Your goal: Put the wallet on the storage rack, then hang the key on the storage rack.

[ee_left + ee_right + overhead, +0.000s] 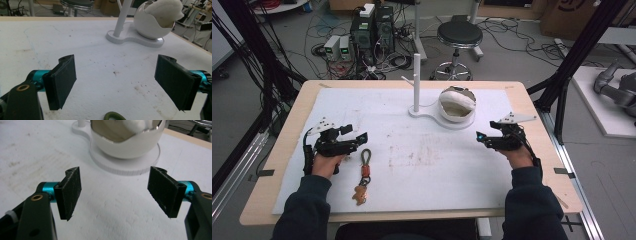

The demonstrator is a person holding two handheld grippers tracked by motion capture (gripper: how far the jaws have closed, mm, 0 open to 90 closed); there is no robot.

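A keychain (pixel 363 175) with a green loop (pixel 113 116), a brown strap and a small wooden figure lies on the white mat (pixel 427 160) at the front left. My left gripper (pixel 358 137) (pixel 117 82) rests just left of it, jaws open and empty. Far centre stands a white stand (pixel 416 75) with an upright post (pixel 122 17) and a round white bowl (pixel 457 105) (pixel 152 25) (pixel 127 145) holding white padding. My right gripper (pixel 482 138) (pixel 120 195) sits low at the right, open and empty, pointing at the bowl.
The mat covers a wooden table (pixel 537 125). Beyond the far edge are a black stool (pixel 458 37), computer boxes (pixel 372 30) and cables on the floor. Black frame poles (pixel 577 55) rise at both sides.
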